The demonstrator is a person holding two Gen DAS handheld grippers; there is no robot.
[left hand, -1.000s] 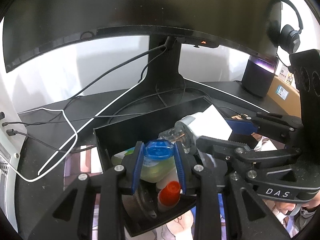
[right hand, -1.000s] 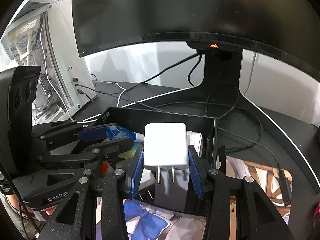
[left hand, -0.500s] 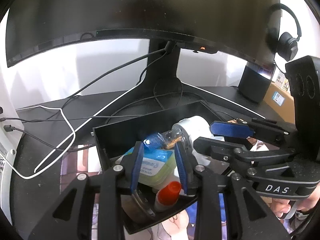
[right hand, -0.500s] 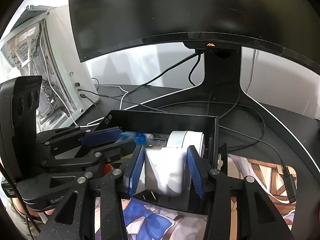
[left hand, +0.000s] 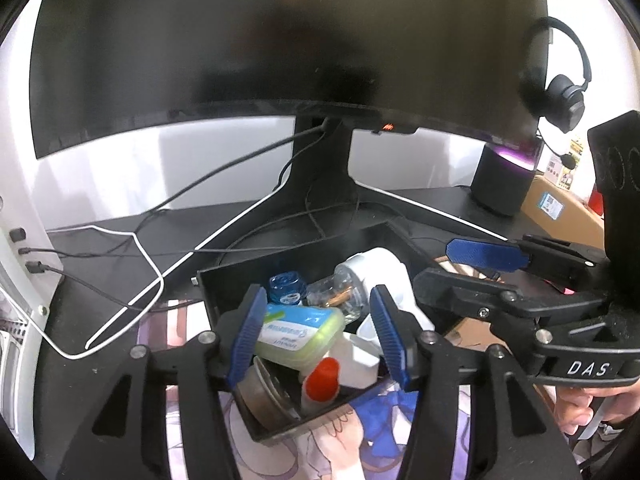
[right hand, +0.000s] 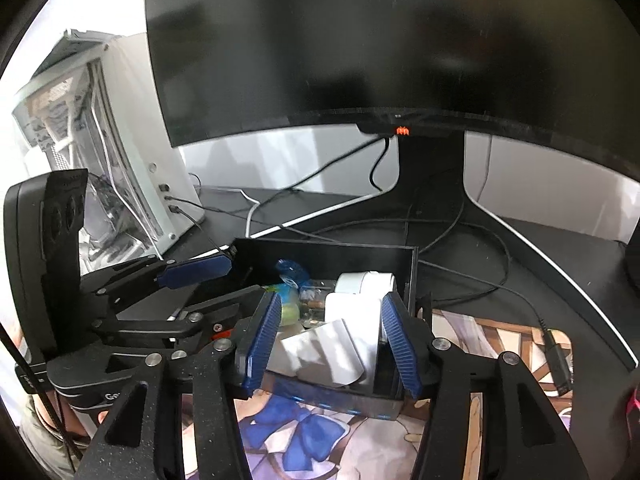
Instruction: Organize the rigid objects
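Low in both frames, the left gripper (left hand: 318, 330) and right gripper (right hand: 330, 338), jaws just opening and empty, hover over the black box (left hand: 228, 280), the white charger (right hand: 352, 332) lying below the right fingers.

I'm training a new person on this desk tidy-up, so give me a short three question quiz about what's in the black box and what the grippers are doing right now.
1. True or false: the left gripper grips the blue-capped bottle.
2. Which lies in the black box? A: a headset. B: a white charger. C: a keyboard.
3. Fill in: the red-capped tube lies near the box's ____ end in the left wrist view.

Key
1. False. Both grippers have just been opening; the bottle lies loose in the box, and the right gripper stands open above the charger.
2. B.
3. Near.
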